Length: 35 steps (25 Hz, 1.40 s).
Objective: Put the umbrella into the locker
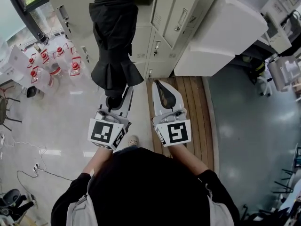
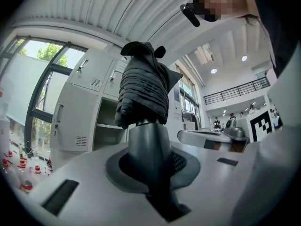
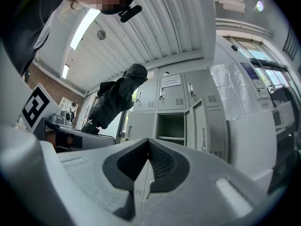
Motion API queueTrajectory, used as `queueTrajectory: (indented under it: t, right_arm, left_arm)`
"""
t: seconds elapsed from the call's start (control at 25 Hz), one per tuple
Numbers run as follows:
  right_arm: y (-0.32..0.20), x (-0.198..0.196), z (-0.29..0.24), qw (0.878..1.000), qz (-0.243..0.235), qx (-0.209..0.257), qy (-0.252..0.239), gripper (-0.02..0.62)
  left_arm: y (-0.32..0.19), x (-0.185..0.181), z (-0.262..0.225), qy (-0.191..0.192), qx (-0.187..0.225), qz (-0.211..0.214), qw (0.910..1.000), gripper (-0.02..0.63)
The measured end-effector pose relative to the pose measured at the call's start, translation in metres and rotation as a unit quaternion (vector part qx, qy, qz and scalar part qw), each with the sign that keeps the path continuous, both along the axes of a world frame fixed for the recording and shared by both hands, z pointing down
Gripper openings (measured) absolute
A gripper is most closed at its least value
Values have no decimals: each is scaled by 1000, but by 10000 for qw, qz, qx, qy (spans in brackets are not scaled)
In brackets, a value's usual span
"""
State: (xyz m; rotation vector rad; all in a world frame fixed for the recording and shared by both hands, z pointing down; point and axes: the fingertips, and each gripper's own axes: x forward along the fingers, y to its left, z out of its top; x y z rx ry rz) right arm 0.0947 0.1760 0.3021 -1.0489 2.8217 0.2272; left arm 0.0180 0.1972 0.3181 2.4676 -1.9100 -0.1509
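Left gripper (image 1: 120, 98) pinches the handle (image 2: 146, 145) of the umbrella (image 1: 113, 41). The right gripper (image 1: 159, 86), just at its 3 o'clock, has its jaws pressed together on nothing. In the head view the locker bank (image 1: 162, 46) fills 12 o'clock, and the folded black umbrella juts from the left gripper toward it, not yet inside. Since only the handle is clamped, the long bundle could likely swivel or droop in the jaws. Its loose, flaring canopy might also snag the frame of the open compartment (image 3: 170, 126) or a door edge. The right gripper view shows that compartment and its shelf, which the head view hides behind the umbrella. Only the left gripper view shows the pads biting the handle.
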Motion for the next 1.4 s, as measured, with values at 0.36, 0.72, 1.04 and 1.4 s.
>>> queueTrajectory:
  t: [0.36, 0.72, 1.04, 1.4]
  right_arm:
    - [-21, -26, 11, 9999, 96, -94, 91, 2]
    - [-75, -52, 18, 9999, -95, -79, 23, 2]
    - [-162, -75, 17, 9995, -299, -30, 128, 2]
    - [-244, -95, 19, 9974, -656, -129, 251, 2]
  left_arm:
    - [-27, -24, 15, 71, -150, 173, 9997, 57]
    - [-76, -46, 31, 95, -251, 58, 9996, 57]
    - [-154, -60, 38, 113, -381, -34, 9992, 57]
    - [-229, -67, 57, 164, -729, -206, 9970, 57]
